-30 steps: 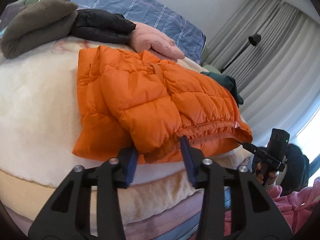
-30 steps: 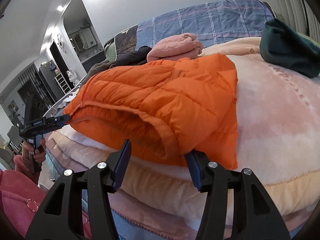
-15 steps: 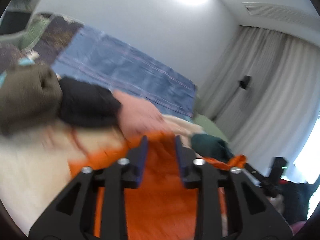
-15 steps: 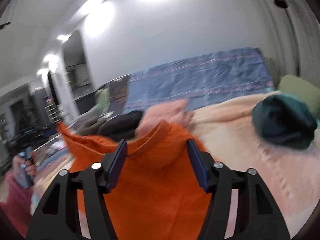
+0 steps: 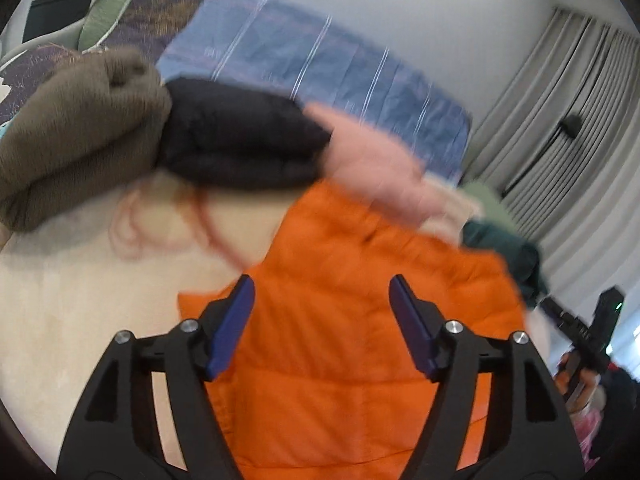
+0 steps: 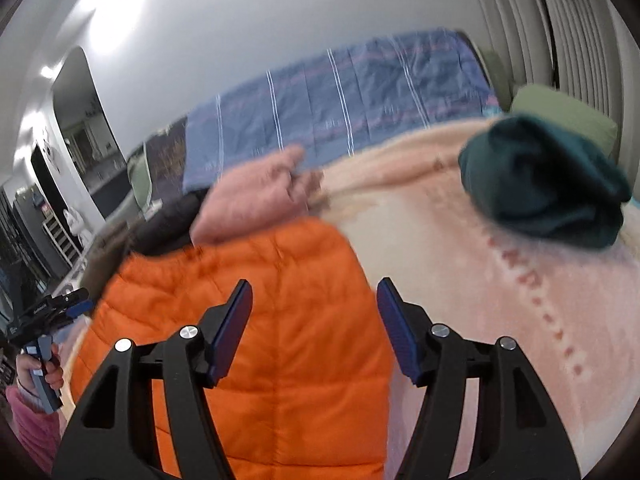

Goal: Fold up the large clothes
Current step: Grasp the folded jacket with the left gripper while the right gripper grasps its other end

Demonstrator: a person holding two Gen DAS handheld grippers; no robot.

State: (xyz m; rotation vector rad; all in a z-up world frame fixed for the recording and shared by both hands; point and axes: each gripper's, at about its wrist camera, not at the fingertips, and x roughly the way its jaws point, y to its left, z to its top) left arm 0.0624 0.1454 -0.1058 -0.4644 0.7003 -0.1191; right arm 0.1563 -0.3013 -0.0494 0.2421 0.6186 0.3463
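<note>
Orange puffer jacket (image 5: pixel 352 320) lay folded on cream blanket (image 5: pixel 80 300) of bed, below pink folded garment (image 5: pixel 372 168) and black one (image 5: pixel 240 140). Left gripper (image 5: pixel 322 300) hovered over jacket, jaws spread wide, gripping nothing. Right gripper (image 6: pixel 314 304) likewise wide apart and empty, over jacket's (image 6: pixel 280 340) right edge; one blue pad over blanket (image 6: pixel 500 300). Dark green bundle (image 6: pixel 544 184) lay well apart

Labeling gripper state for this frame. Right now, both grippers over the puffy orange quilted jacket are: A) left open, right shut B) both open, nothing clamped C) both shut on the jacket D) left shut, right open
B: the left gripper and right gripper show blue pads spread wide, with the puffy orange quilted jacket lying unclamped beneath.
</note>
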